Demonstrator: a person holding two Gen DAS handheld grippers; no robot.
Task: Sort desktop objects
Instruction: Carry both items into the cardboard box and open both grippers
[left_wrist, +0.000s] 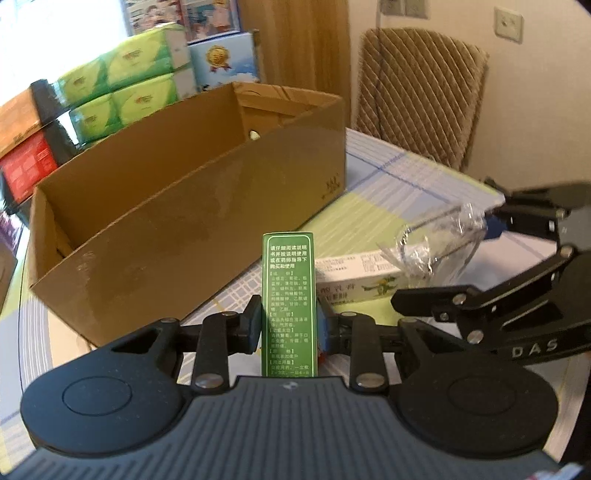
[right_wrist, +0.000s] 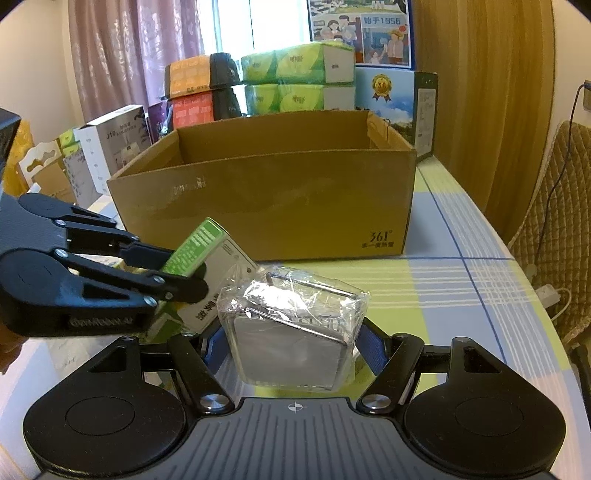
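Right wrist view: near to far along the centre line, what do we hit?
Right gripper shut on the clear plastic-wrapped metal item → checked tablecloth → open brown cardboard box → green tissue packs → window.

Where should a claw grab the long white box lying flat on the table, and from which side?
Grip the white box across its two long narrow sides, near the middle, coming from above. It lies flat and long on the tablecloth, so only that narrow width fits between the fingers.
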